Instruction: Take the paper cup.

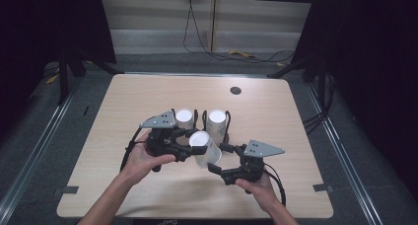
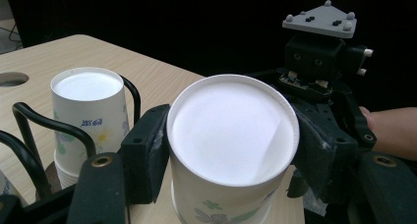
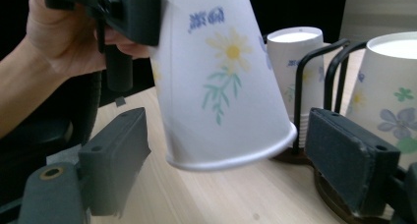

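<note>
On the table (image 1: 276,116), two cup stacks (image 1: 184,118) (image 1: 217,121) stand side by side in wire holders (image 1: 227,117). Just in front, between them, an upturned cup (image 1: 205,148) hangs above the tabletop, tilted, with the left gripper (image 1: 190,147) on its left and the right gripper (image 1: 219,158) on its right.

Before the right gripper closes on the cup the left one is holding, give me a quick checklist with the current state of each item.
1. Left gripper shut on the upside-down paper cup near its closed end: ok.
2. Cup lifted off the table, rim tilted above the wood in the right gripper view: ok.
3. Right gripper open, its fingers either side of the cup's rim and not pressing: ok.
4. Cup centred between those fingers: not ok, it sits nearer the far finger.
5. Clearance from the wire cup holder and the two stacked cups behind: cannot tell, they stand very close.
6. Cup wall undented: ok where visible.
</note>
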The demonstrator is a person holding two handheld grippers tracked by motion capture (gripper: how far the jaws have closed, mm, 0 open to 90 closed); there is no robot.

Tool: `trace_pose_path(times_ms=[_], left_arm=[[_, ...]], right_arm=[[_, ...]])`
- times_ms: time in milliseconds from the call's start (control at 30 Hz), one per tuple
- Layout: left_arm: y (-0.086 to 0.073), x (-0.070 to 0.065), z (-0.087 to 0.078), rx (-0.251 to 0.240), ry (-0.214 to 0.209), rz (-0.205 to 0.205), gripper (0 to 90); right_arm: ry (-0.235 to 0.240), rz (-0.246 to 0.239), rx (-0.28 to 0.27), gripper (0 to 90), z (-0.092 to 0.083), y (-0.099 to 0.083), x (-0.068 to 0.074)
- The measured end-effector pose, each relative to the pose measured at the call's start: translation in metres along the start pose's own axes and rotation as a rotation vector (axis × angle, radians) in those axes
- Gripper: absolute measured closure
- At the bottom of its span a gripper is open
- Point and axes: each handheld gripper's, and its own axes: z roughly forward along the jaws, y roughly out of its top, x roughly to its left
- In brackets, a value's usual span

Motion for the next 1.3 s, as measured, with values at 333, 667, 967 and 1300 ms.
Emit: trace_pose_path(times_ms=[333,667,967,1300], left_arm=[[0.001,-0.0026,0.0036,0.001,-0.024,-0.005,35.7],[0.0042,-0.0091,0.0076,-0.003,-0.054,-0.002,35.7],[0.0029,-0.0073,0.0085,-0.005,-0.067,-0.015,35.7],[-0.0004,-0.0042,0.0089,-0.003,-0.064,-0.016,34.0]], right_arm=[[0.029,0.0,-0.045,15.8,0.0028,-0.0021,0.0027],[0.057,0.015,-0.068,14.5,0.0039,-0.004,0.0018],[0.093,0.032,-0.042,23.3,0.0058,-0.0067,-0.0012],[0.1,0.02,-0.019,28.0,0.0056,-0.0069,-0.0025]])
